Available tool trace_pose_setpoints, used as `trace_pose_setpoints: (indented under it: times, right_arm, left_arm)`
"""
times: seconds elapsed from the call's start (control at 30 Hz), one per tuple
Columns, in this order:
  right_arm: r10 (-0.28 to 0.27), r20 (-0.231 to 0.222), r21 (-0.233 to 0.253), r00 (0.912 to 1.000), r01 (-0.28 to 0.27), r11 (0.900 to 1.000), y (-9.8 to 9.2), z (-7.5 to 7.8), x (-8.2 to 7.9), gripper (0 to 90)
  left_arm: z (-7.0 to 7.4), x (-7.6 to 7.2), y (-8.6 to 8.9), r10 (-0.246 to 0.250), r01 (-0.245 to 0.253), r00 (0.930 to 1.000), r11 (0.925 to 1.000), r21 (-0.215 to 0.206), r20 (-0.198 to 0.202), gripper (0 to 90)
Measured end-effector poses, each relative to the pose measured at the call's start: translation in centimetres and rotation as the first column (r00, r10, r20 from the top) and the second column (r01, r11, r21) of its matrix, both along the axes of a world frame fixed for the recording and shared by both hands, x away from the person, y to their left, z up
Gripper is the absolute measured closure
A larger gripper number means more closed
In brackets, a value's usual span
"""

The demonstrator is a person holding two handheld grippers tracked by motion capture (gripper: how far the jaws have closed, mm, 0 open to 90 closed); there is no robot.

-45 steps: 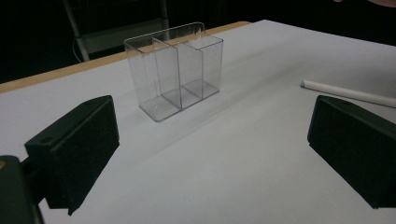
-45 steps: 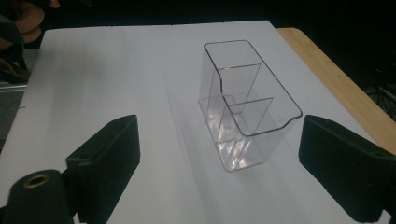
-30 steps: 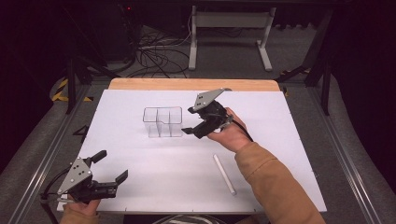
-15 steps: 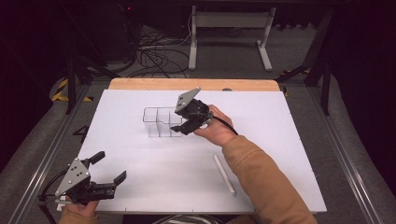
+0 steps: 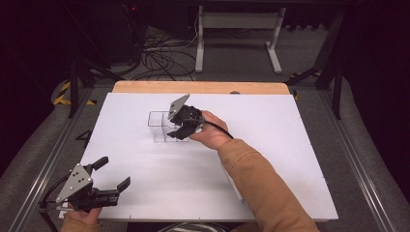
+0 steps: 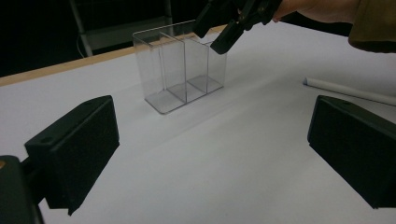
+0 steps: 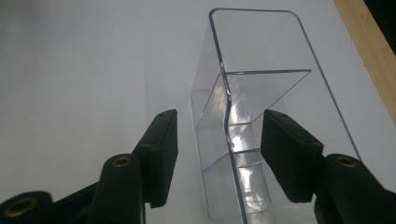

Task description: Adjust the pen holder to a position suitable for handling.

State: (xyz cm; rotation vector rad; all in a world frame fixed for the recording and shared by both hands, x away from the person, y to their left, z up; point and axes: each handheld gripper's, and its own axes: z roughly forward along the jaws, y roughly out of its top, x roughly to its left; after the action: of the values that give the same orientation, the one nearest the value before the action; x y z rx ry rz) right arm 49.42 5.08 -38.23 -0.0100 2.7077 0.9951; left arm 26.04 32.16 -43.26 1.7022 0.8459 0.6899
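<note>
A clear plastic box (image 5: 159, 126) with three compartments stands upright on the white table (image 5: 290, 145), left of centre. My right gripper (image 5: 180, 129) is at the box's right end, tilted down and open. In the right gripper view the box (image 7: 261, 93) sits close below, and one of its long walls runs up between the two spread jaws of the right gripper (image 7: 217, 158). Whether a jaw touches it I cannot tell. My left gripper (image 5: 113, 172) rests open near the front left corner, nothing between its jaws. From there the box (image 6: 180, 70) lies ahead with the right gripper (image 6: 229, 23) over it.
A thin white stick (image 6: 345, 91) lies on the table to the right of the box, partly under the person's sleeve (image 5: 261, 188) in the high view. A wooden strip (image 5: 203, 87) edges the far side. Cables and a metal stand (image 5: 237, 29) are on the floor beyond.
The right gripper has moved left from beside the box and come down over its right end. The left gripper has stayed where it was.
</note>
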Motion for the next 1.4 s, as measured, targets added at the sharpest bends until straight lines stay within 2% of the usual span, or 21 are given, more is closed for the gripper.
trace_pose_setpoints:
  times: [0.23,0.43,0.63,0.93,1.4]
  right_arm:
    - [0.000,0.034,-0.030,0.9994,0.001,1.000,0.9,-0.8,0.3,52.7]
    - [0.005,0.070,-0.067,0.9976,0.000,0.998,1.9,-0.8,0.3,58.0]
    - [0.005,0.086,-0.093,0.9963,0.003,0.996,2.6,-1.2,0.4,67.6]
    - [0.024,0.079,-0.147,0.9966,-0.012,0.989,3.2,-2.1,0.3,77.0]
    - [0.062,0.041,-0.146,0.9972,-0.056,0.988,3.1,-1.8,0.1,83.8]
  left_arm:
    - [0.0,0.0,-0.1,-0.003,0.003,1.0000,1.0000,0.002,-0.003,2.9]
    - [0.0,0.1,-0.1,-0.003,0.003,1.0000,1.0000,0.007,-0.006,2.9]
    - [0.0,0.1,0.0,-0.002,0.002,1.0000,1.0000,0.006,-0.004,2.9]
    - [0.0,0.1,-0.1,-0.003,0.003,1.0000,1.0000,0.002,-0.006,2.9]
    - [0.0,0.1,0.0,-0.003,0.003,1.0000,1.0000,0.000,-0.005,2.9]
